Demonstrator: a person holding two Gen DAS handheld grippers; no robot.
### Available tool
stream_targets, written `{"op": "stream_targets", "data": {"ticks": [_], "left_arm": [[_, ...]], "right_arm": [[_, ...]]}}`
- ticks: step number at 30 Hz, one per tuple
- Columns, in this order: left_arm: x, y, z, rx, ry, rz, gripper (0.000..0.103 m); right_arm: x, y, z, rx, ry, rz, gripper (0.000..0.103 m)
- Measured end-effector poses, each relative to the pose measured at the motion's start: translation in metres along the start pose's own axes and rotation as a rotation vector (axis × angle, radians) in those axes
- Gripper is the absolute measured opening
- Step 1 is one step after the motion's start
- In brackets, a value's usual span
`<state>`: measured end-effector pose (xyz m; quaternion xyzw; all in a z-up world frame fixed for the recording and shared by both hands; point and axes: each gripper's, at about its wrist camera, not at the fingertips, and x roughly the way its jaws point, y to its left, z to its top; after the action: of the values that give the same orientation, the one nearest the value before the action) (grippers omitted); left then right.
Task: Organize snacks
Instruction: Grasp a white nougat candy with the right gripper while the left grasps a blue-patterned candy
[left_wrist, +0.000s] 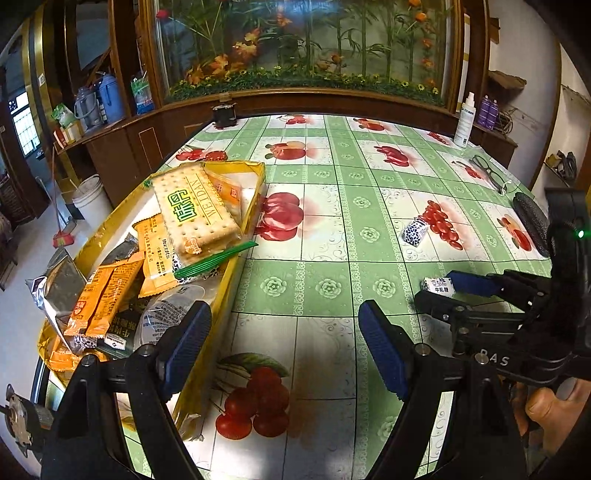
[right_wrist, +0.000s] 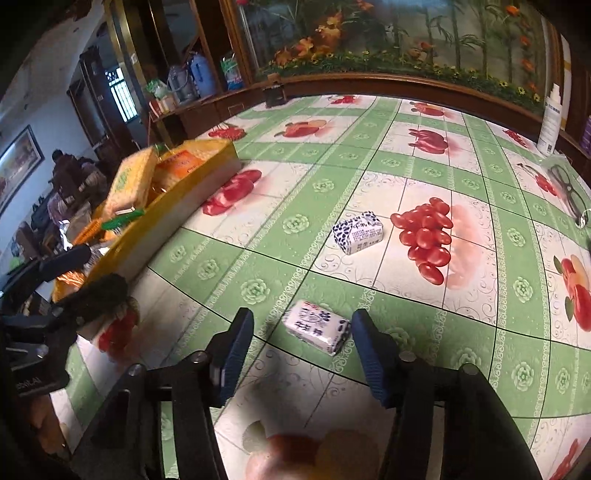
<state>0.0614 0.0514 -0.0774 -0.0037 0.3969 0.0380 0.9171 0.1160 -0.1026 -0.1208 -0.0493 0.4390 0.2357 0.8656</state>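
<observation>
My right gripper (right_wrist: 302, 350) pointed down at the table (right_wrist: 406, 155), its blue pads apart, and a small white candy (right_wrist: 317, 326) lay between them; I could not tell if the pads touched it. In the left view that same candy (left_wrist: 439, 287) was partly hidden by the right gripper's pads, and a thumb (left_wrist: 546, 410) showed at the edge, cut off. My left gripper (left_wrist: 284, 350) hung over bare tablecloth with its pads wide apart and nothing between them. Just beside it sat the yellow tray (left_wrist: 236, 280) of snacks, its near end hidden by my finger. On top lay a cracker pack (left_wrist: 195, 210) marked "WEIDAN". Farther off lay a second candy (right_wrist: 357, 232), its print too small to read, then glasses (left_wrist: 489, 171) and a white bottle (left_wrist: 464, 122).
</observation>
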Motion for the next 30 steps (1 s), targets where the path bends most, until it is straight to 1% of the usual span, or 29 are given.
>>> {"op": "stream_targets", "data": {"ticks": [1, 2, 6, 10, 14, 17, 21, 23, 25, 27, 28, 29, 30], "left_arm": [[0.002, 0.0, 0.001, -0.005, 0.005, -0.006, 0.082], [0.004, 0.0, 0.002, -0.008, 0.011, -0.015, 0.082], [0.012, -0.009, 0.01, 0.0, 0.029, -0.04, 0.082], [0.02, -0.031, 0.022, 0.058, 0.02, -0.071, 0.082], [0.039, -0.063, 0.035, 0.138, 0.028, -0.118, 0.082], [0.055, -0.087, 0.043, 0.178, 0.033, -0.135, 0.082], [0.074, -0.113, 0.052, 0.227, 0.041, -0.148, 0.082], [0.083, -0.12, 0.056, 0.234, 0.059, -0.163, 0.082], [0.09, -0.121, 0.059, 0.22, 0.078, -0.212, 0.082], [0.095, -0.123, 0.06, 0.223, 0.079, -0.214, 0.081], [0.096, -0.125, 0.06, 0.231, 0.079, -0.218, 0.076], [0.099, -0.126, 0.059, 0.236, 0.087, -0.226, 0.056], [0.103, -0.127, 0.058, 0.239, 0.106, -0.233, 0.04]], "right_arm": [[-0.001, 0.0, 0.0, -0.003, -0.006, -0.008, 0.043], [-0.001, -0.002, 0.0, -0.003, -0.005, -0.004, 0.037], [-0.003, -0.007, 0.0, -0.003, -0.004, 0.01, 0.038], [-0.019, -0.02, -0.003, 0.016, -0.029, 0.007, 0.038], [-0.044, -0.049, -0.01, 0.079, -0.065, -0.016, 0.038], [-0.06, -0.071, -0.018, 0.133, -0.085, -0.018, 0.038], [-0.072, -0.086, -0.025, 0.179, -0.098, -0.013, 0.038], [-0.075, -0.091, -0.029, 0.196, -0.101, 0.003, 0.038], [-0.079, -0.093, -0.03, 0.205, -0.108, 0.007, 0.038], [-0.081, -0.096, -0.031, 0.213, -0.115, 0.017, 0.038], [-0.082, -0.097, -0.031, 0.216, -0.119, 0.019, 0.038], [-0.083, -0.097, -0.031, 0.218, -0.121, 0.022, 0.038], [-0.082, -0.098, -0.031, 0.222, -0.122, 0.026, 0.038]]}}
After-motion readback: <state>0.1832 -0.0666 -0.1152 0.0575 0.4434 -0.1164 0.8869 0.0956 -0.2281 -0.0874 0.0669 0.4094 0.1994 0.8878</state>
